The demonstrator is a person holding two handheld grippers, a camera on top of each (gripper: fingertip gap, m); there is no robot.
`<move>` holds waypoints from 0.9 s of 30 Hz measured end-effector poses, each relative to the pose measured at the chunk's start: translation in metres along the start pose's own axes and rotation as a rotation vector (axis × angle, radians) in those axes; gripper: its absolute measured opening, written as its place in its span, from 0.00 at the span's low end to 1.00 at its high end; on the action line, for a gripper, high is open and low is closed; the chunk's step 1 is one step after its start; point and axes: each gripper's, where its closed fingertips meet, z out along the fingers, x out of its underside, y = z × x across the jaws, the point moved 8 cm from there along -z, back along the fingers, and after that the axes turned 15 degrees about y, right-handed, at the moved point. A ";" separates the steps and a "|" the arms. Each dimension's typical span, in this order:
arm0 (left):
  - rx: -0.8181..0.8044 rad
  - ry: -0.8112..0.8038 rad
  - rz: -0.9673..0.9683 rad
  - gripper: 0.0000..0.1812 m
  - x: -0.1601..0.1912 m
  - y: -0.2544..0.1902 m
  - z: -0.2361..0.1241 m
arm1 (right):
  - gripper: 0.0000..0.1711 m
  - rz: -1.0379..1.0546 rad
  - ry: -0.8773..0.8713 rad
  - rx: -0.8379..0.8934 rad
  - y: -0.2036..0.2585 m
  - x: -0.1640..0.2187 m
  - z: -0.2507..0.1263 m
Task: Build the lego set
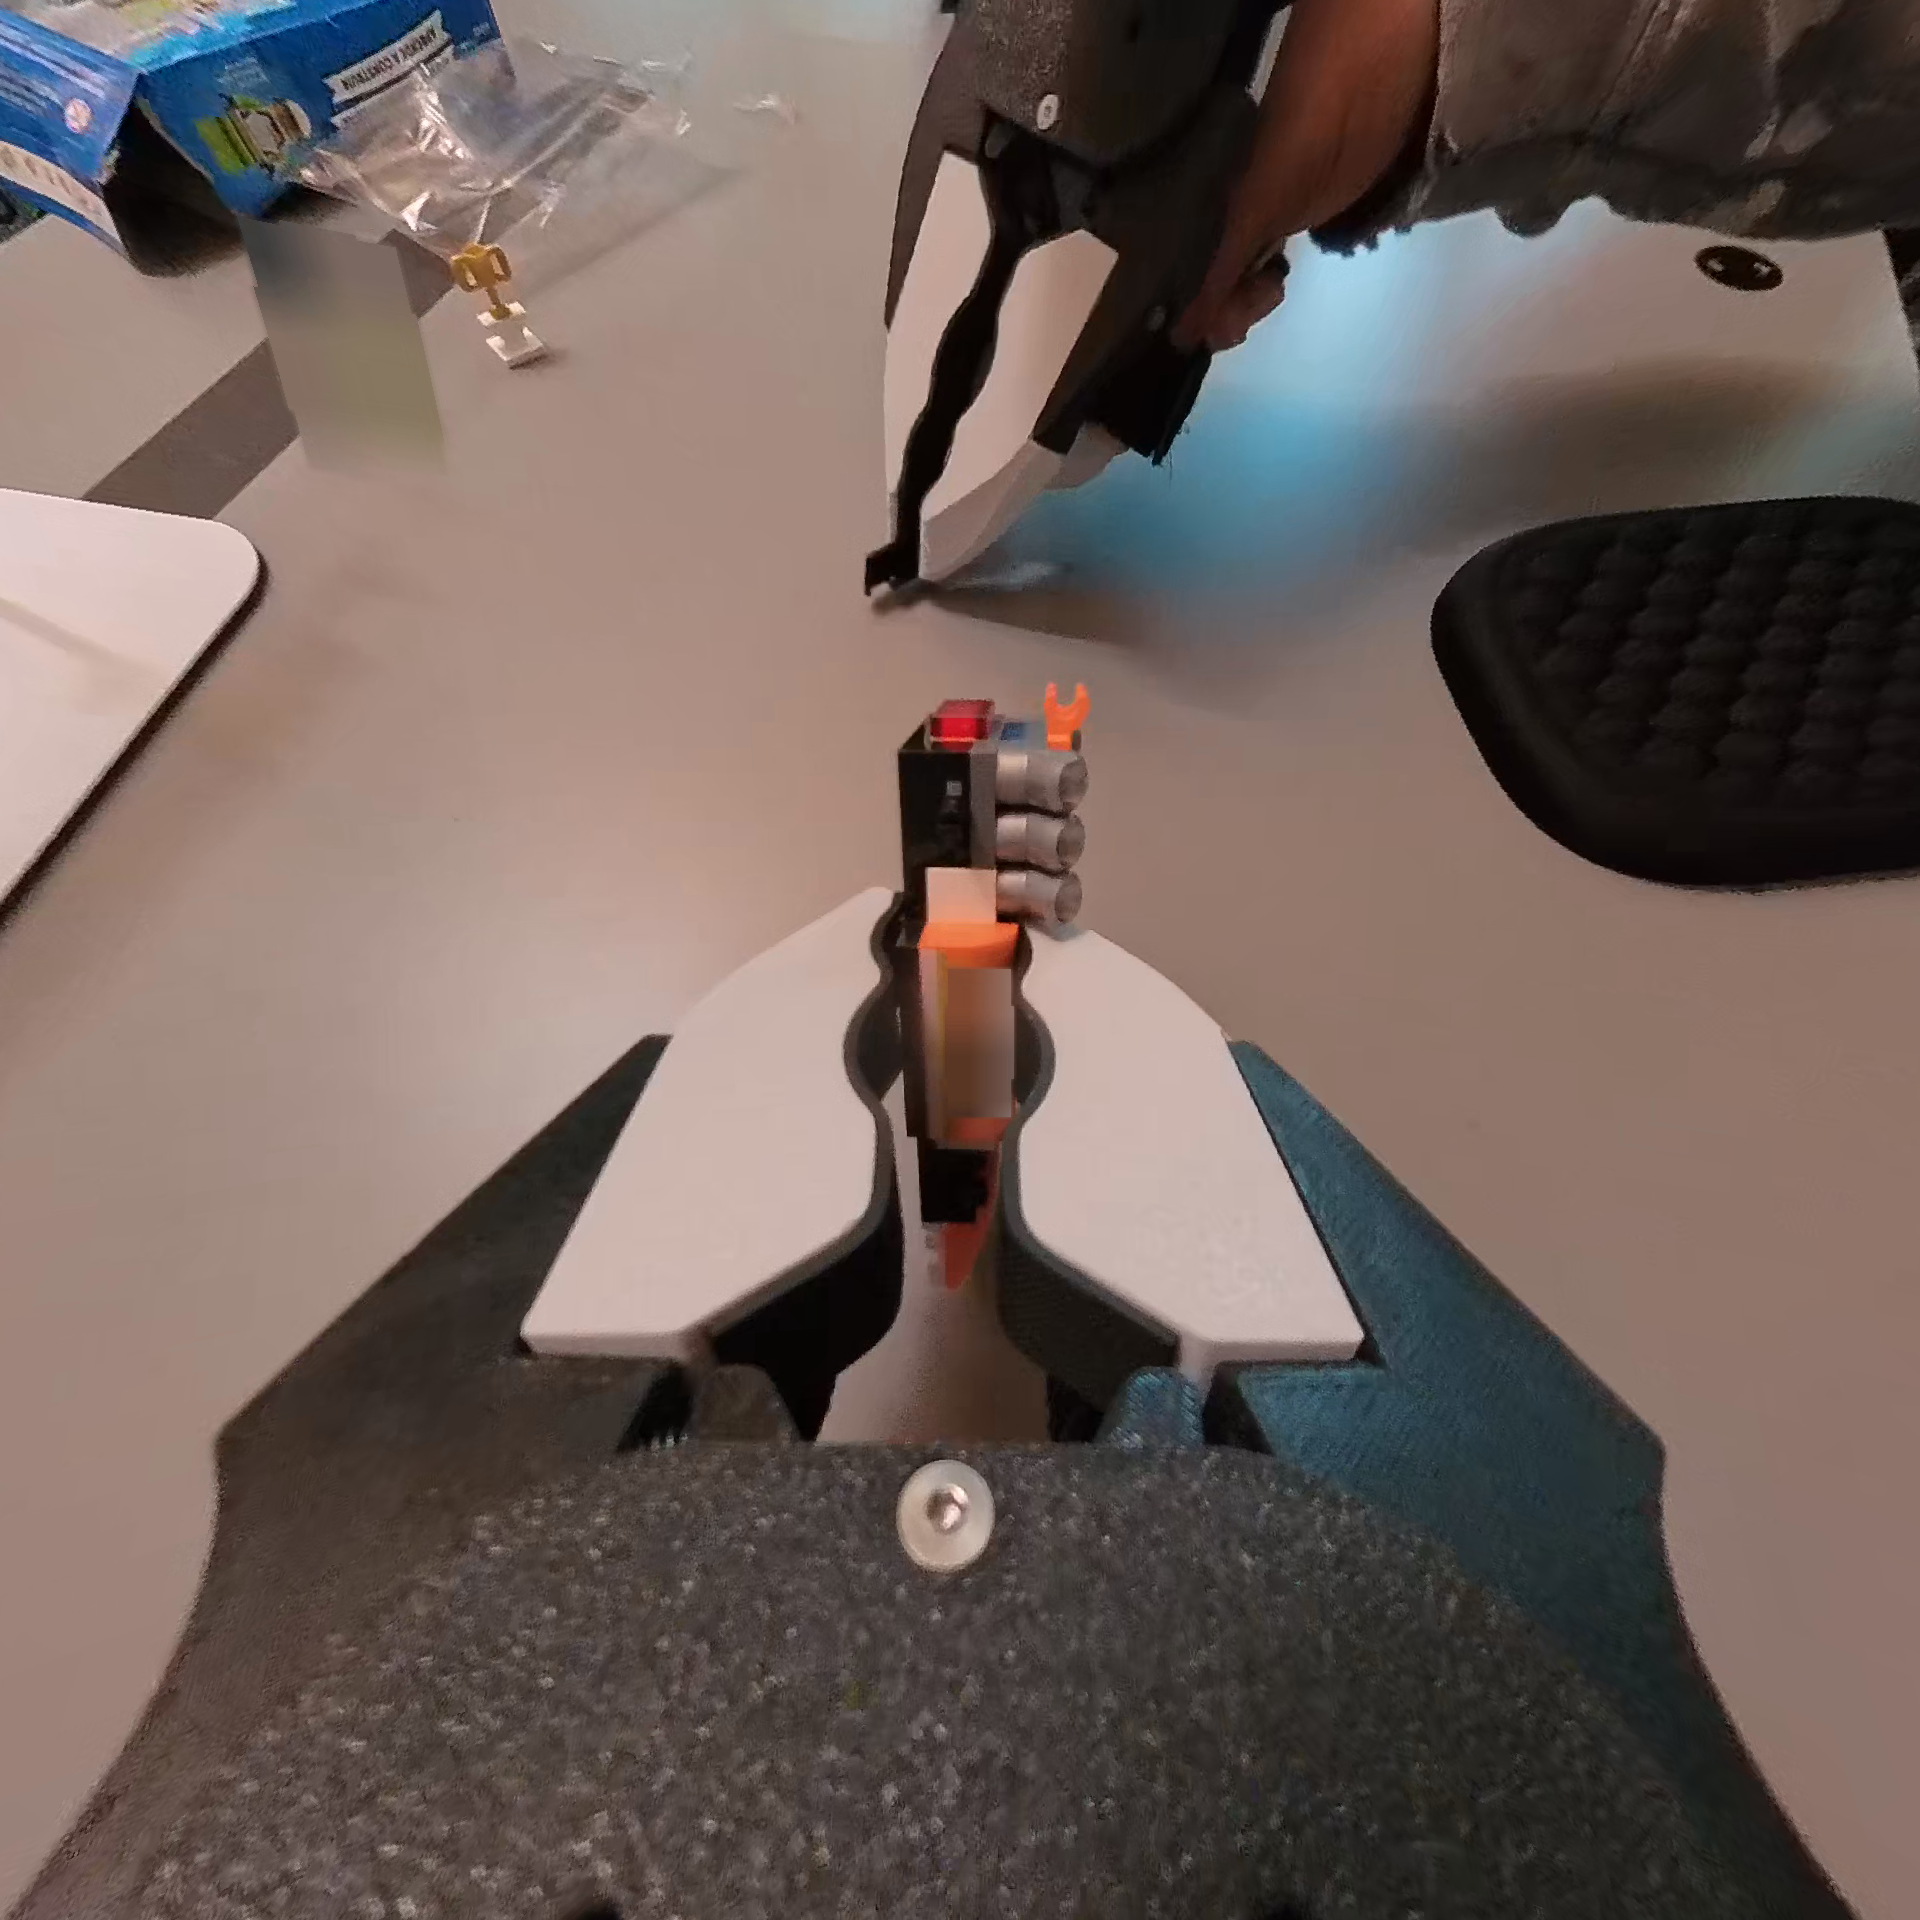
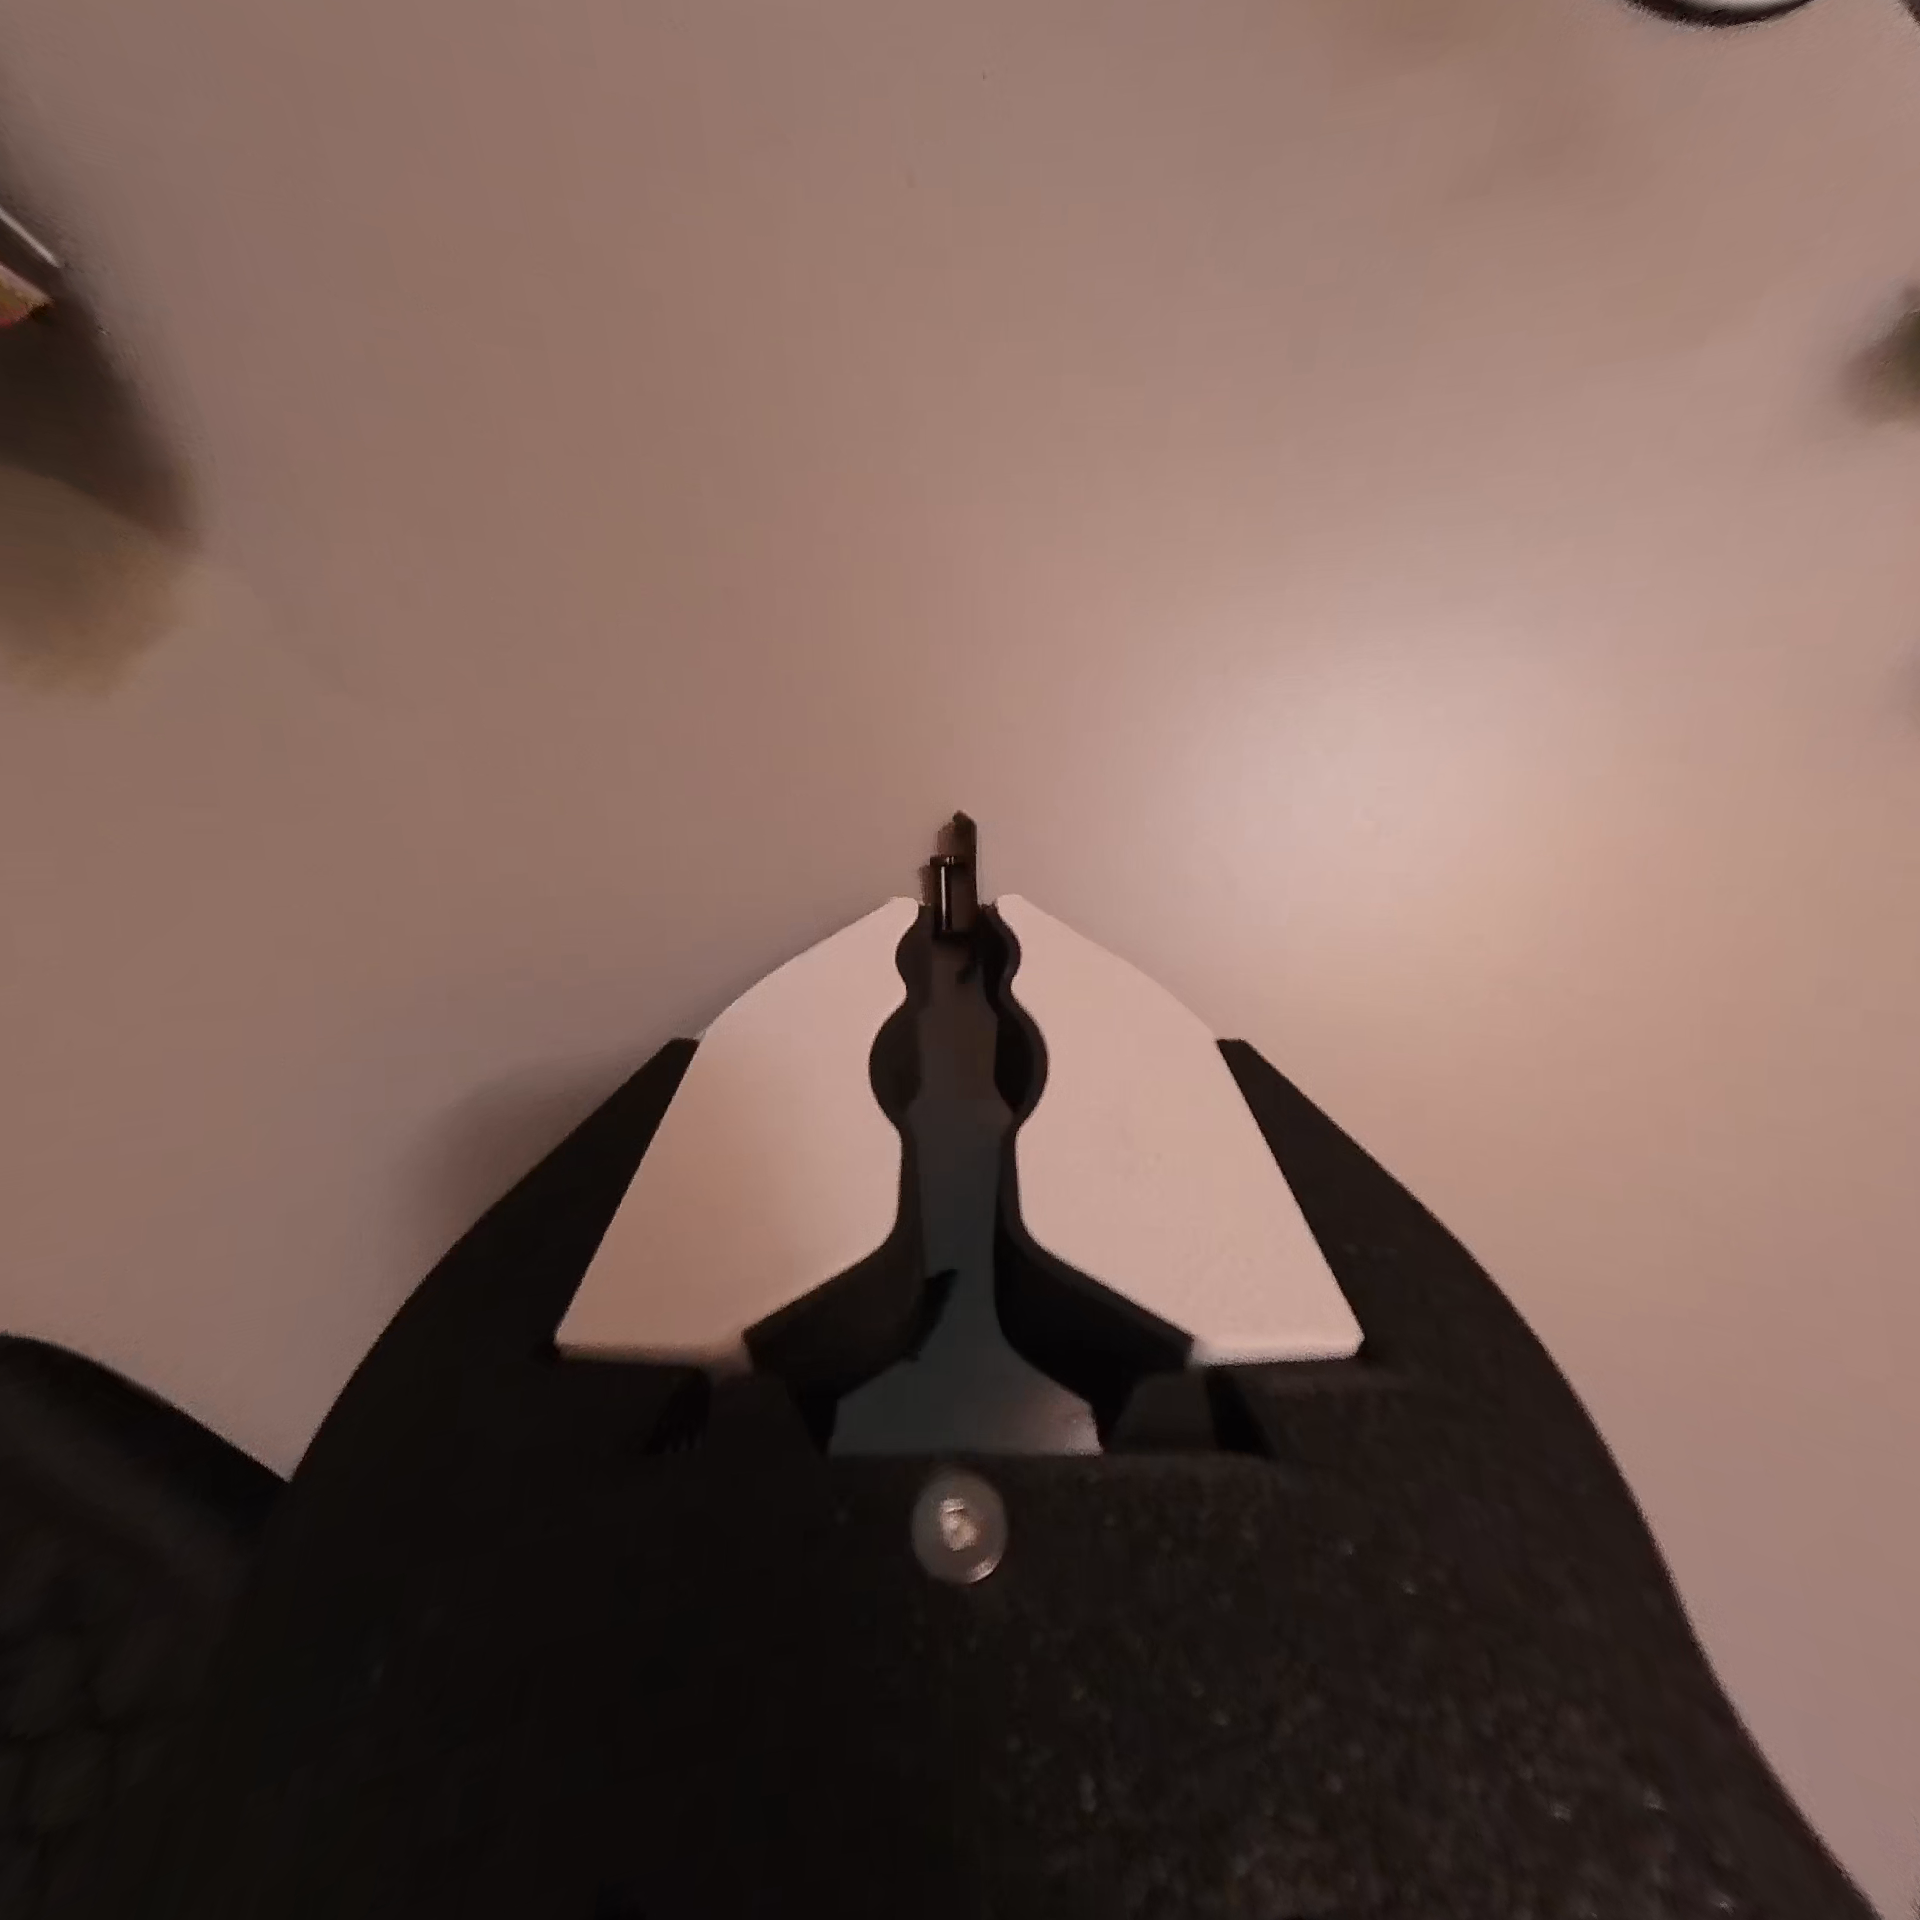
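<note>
Left wrist view: the left gripper (image 1: 961, 935) clamps a part-built lego model (image 1: 977, 831), grey cylinders and orange clip fitted. Beyond, the right gripper (image 2: 956, 902) pinches what seems a small dark piece (image 2: 952, 873) at the table (image 1: 623, 779). A gold trophy piece (image 1: 488, 275) waits near the box (image 1: 249, 104); more assembly remains.

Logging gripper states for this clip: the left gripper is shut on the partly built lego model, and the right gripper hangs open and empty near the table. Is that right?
Not quite. The left gripper is indeed shut on the lego model, but the right gripper is not open and empty: the right wrist view shows its fingertips closed on a small dark piece, close to the table.
</note>
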 end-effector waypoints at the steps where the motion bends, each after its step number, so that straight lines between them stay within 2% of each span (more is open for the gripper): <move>1: 0.007 -0.003 -0.003 0.08 0.000 -0.001 0.000 | 0.05 -0.005 -0.028 0.003 0.001 -0.001 -0.002; 9: 0.074 -0.007 -0.036 0.08 -0.002 -0.007 0.006 | 0.05 -0.152 -0.243 0.070 0.033 -0.016 -0.025; 17: 0.111 -0.094 -0.090 0.08 -0.008 -0.006 0.000 | 0.05 -0.314 -0.509 0.082 0.086 -0.054 -0.067; 27: 0.145 -0.181 -0.141 0.08 -0.012 -0.005 -0.009 | 0.05 -0.518 -0.439 0.144 0.118 -0.078 -0.085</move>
